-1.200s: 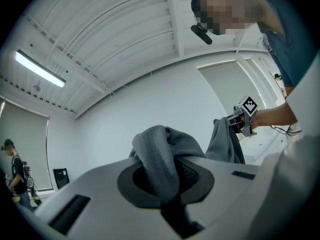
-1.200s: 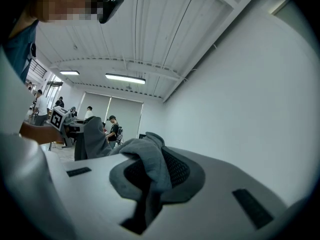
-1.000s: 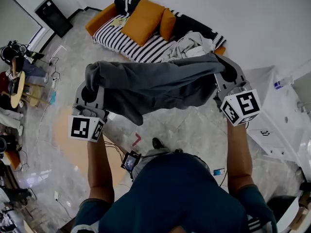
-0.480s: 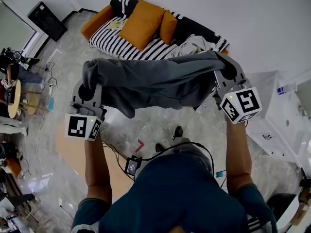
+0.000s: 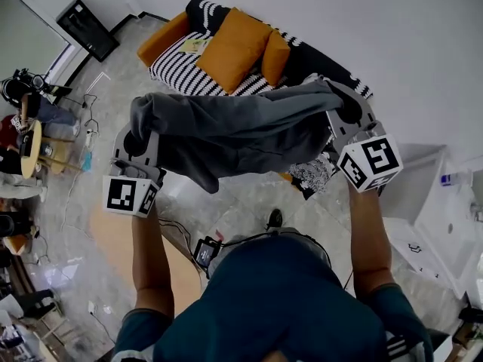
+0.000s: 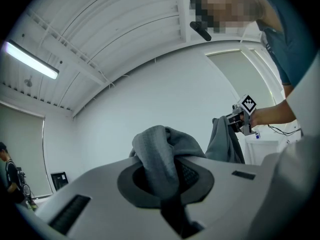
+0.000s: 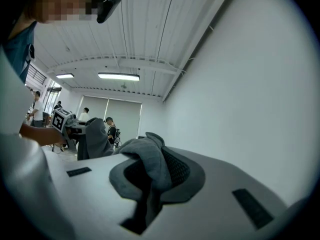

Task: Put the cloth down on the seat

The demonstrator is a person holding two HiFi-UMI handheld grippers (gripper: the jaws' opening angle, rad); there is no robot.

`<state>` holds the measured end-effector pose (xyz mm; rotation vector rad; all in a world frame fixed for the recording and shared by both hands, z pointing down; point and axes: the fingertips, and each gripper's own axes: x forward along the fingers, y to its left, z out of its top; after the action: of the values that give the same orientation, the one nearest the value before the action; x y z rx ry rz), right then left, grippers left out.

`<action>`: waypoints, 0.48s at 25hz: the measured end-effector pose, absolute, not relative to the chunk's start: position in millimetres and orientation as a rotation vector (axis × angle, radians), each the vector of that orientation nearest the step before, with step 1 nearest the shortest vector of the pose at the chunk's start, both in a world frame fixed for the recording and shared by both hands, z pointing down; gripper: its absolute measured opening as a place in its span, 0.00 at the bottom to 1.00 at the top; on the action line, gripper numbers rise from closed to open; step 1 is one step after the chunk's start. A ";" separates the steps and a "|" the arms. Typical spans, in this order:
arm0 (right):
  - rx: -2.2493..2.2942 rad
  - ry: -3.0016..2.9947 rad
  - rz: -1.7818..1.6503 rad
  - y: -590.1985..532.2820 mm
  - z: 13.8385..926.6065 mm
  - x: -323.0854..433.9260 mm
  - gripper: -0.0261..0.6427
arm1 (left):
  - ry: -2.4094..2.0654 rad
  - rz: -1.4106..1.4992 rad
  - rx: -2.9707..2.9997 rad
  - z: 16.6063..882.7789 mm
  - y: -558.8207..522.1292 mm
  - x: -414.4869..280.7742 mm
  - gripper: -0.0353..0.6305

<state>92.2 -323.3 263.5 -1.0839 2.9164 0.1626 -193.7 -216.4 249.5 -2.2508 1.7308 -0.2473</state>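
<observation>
A grey cloth [image 5: 241,130] hangs stretched in the air between my two grippers. My left gripper [image 5: 138,143] is shut on its left end. My right gripper [image 5: 346,111] is shut on its right end. In the left gripper view a bunched fold of the cloth [image 6: 159,156] sits pinched in the left gripper [image 6: 167,179]. The right gripper view shows another fold of the cloth [image 7: 149,161] clamped in the right gripper [image 7: 149,179]. Beyond the cloth is the sofa, with a black-and-white striped seat [image 5: 177,62] and orange cushions [image 5: 238,47]. The cloth hides the sofa's right end.
A black screen [image 5: 89,29] leans by the wall at far left. A round wooden table [image 5: 30,145] with clutter stands at left, and a white cabinet [image 5: 445,217] at right. A patterned fabric [image 5: 311,176] lies below the cloth. Cables and a small device [image 5: 204,253] lie near my feet.
The stretched cloth now covers the sofa's right end, where a pale heap of fabric showed before. Both grippers still hold the cloth the same way.
</observation>
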 end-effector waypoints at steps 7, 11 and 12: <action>-1.052 2.921 0.131 -383.9 269.2 83.2 0.09 | 1.789 -0.270 -2.246 257.9 -270.0 -203.9 0.11; -1.081 2.917 0.113 -414.1 274.2 70.9 0.09 | 1.774 -0.277 -2.260 261.3 -301.1 -218.7 0.11; -1.093 2.912 0.113 -421.0 274.7 67.5 0.09 | 1.768 -0.275 -2.265 262.4 -308.9 -223.4 0.11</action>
<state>67.5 -421.0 274.7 -1.0928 2.9124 0.1133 -223.4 -308.9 262.4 -2.2653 1.7678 -0.2749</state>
